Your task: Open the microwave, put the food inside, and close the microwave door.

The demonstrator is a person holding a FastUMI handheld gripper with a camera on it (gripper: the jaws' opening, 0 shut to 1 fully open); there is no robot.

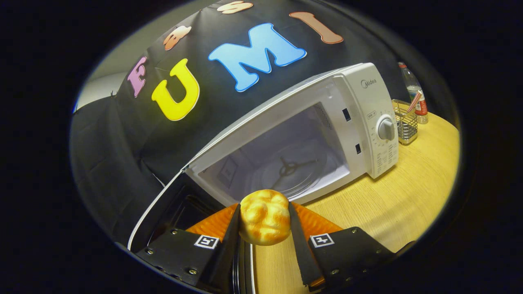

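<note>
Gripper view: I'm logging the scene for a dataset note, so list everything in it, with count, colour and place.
microwave: one, white, on the table, cavity exposed just beyond the fingers
microwave door: one, dark with white rim, swung open beside the fingers
bread roll: one, golden, between the fingers
table: one, light wood
wire holder: one, metal, beside the microwave
bottle: one, clear, red label, behind the holder
gripper: one, black and orange, both fingers pressing the roll

One microwave with one door swung open, one bread roll, one claw with two fingers, one wire basket, one bottle, one wooden surface
</note>
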